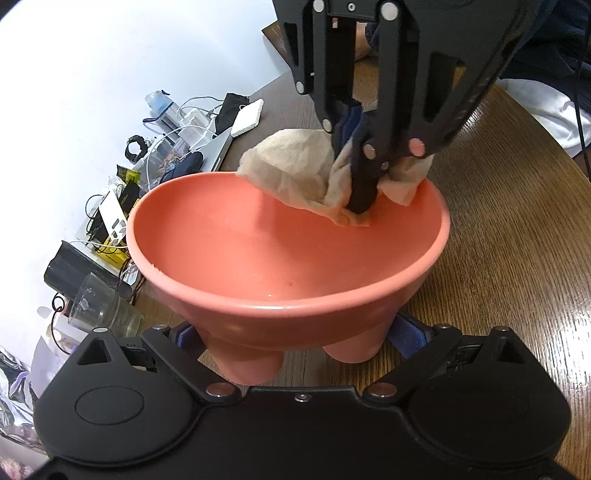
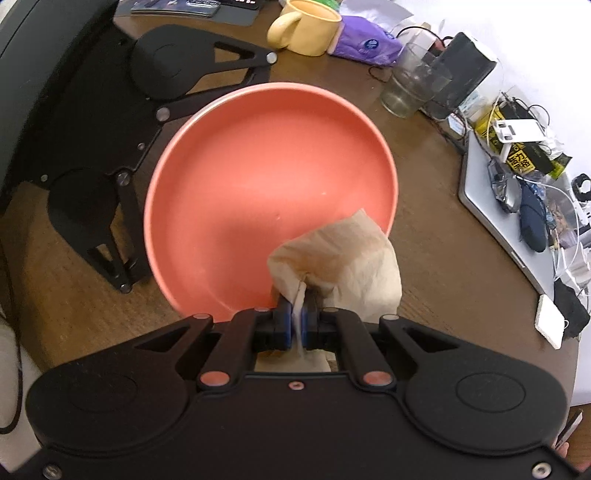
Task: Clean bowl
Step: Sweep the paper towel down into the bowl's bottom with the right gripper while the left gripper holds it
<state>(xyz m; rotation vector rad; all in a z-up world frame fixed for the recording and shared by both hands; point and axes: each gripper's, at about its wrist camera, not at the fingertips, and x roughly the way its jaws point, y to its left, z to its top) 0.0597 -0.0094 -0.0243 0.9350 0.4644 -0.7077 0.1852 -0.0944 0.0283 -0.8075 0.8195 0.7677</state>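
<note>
**Cloth at bowl rim, bowl braced from below**

Right gripper [image 2: 298,321] clenched on a beige cloth [image 2: 343,266], lower centre of right wrist view; blue pads pinch a fold, rest bunches over the bowl's near-right rim w/ a brown stain showing. Left gripper [image 1: 295,341] sits bottom centre of left wrist view, blue pads either side of the bowl's feet; whether they're actually squeezing, can't tell.

Coral bowl [image 1: 221,236] mid-frame on the wooden counter [image 1: 509,266], interior mostly bare. Open counter to the right of left wrist view. Left side crowded: glass [image 1: 107,306] just beside the bowl, cables and a laptop [image 1: 218,147] behind. In right wrist view, yellow mug [image 2: 306,31] top centre, near the far rim.
</note>
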